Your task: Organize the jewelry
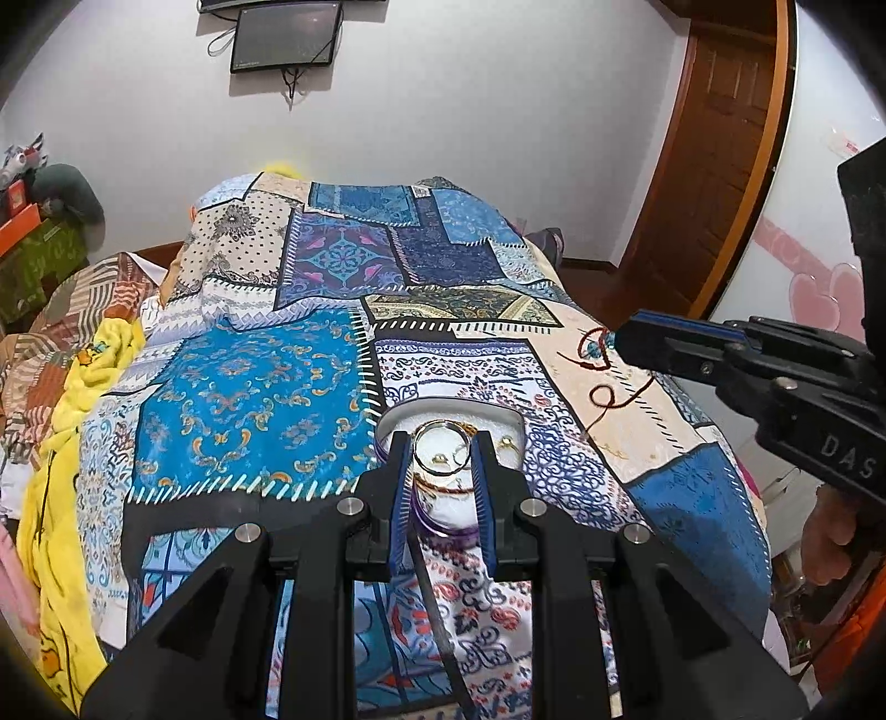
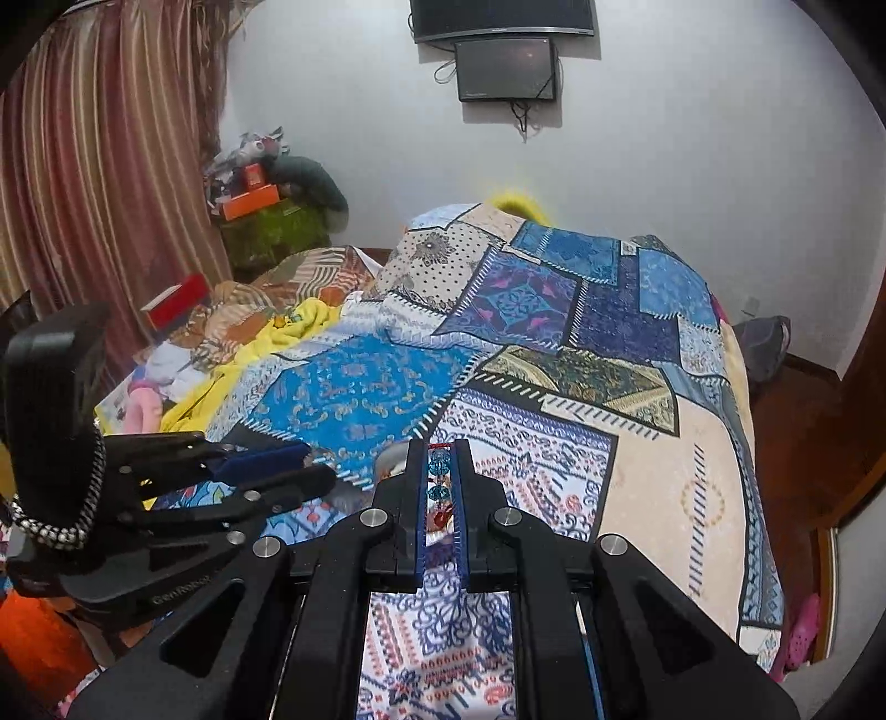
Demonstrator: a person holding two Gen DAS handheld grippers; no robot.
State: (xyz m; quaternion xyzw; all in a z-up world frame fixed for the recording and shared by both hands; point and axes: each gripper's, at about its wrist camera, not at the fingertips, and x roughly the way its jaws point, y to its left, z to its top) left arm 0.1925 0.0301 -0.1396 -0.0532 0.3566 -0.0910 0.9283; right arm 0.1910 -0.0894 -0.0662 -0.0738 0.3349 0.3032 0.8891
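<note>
Bed w/ patchwork quilt (image 1: 255, 387) fills most of both views; blue, cream & navy patches, cream patch along its right edge. Yellow blanket (image 1: 66, 443) bunched along the bed's left edge, w/ striped bedding behind it. Brown-pink curtain (image 2: 111, 166) hangs at far left in the right wrist view. Wooden door (image 1: 714, 166) stands beyond the bed's right side. Two dark screens on the wall past the head of the bed, the lower one (image 1: 285, 36) w/ cables dangling.

White jewelry tray (image 1: 451, 412) sits on the quilt near the foot edge, about mid-width, rim purple at the near side. In it: a big gold bangle (image 1: 443, 448), small gold earrings (image 1: 506, 443) to its right, thin chain under the bangle.

Left gripper (image 1: 442, 487) is down over the tray, fingers straddling the bangle area, jaws apart w/ a clear gap; nothing pinched that can be seen. Whether the pads touch the tray rim can't be told.

Right gripper (image 2: 441, 498) hovers over the quilt's right part, jaws nearly together, clamped on a beaded necklace (image 2: 439, 476): teal beads & a red bit show between the pads. From the left wrist view its dark red cord (image 1: 603, 382) trails in loops on the cream patch, near the bed's right edge, right of the tray & apart from it.
</note>
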